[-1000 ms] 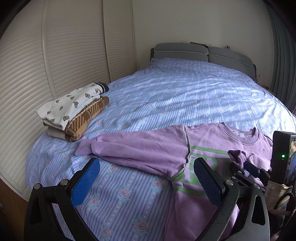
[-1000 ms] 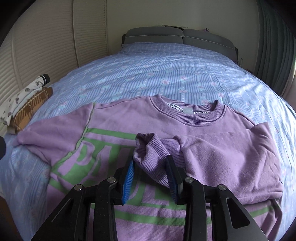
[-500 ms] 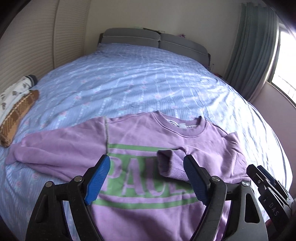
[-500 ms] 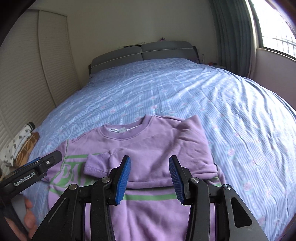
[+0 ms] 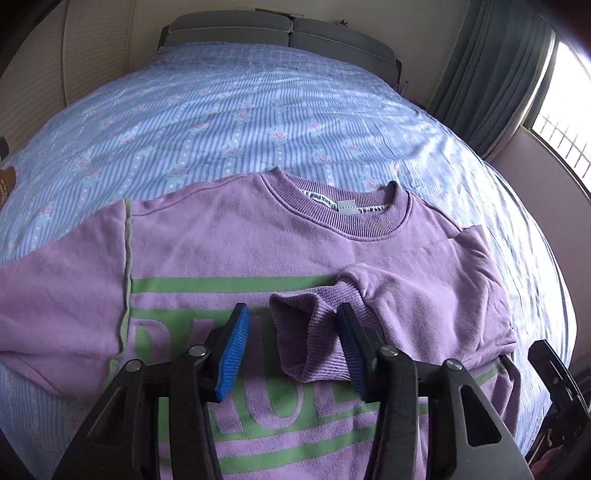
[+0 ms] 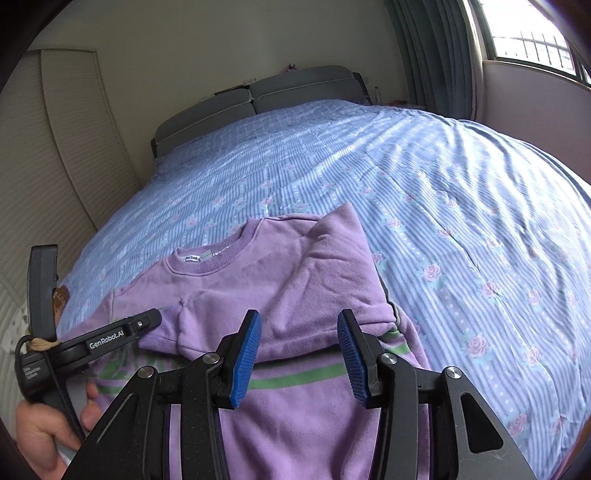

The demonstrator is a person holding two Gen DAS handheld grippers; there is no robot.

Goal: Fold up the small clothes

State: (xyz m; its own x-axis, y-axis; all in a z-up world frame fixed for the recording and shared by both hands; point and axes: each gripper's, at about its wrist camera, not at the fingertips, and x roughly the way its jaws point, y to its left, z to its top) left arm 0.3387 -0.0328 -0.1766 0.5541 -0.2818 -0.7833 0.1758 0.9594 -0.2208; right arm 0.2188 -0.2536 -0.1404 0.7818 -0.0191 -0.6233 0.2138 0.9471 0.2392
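A bed (image 6: pixel 424 177) with a blue rose-striped cover fills the room. Behind it, a grey padded headboard (image 6: pixel 258 99); right, teal curtains (image 5: pixel 491 74) and bright window (image 6: pixel 535 33); left, cream louvered doors (image 6: pixel 62 147).

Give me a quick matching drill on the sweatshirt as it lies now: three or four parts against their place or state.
Column 1:
1. right sleeve
2. left sleeve
3. neck label
4. left gripper

Column 2:
A. stretched out flat on the bedspread
B. jaws open, either side of the ribbed cuff
C. folded across the chest of the purple sweatshirt
D. inside the collar

Pairs: 1-C, 2-A, 3-D, 4-B
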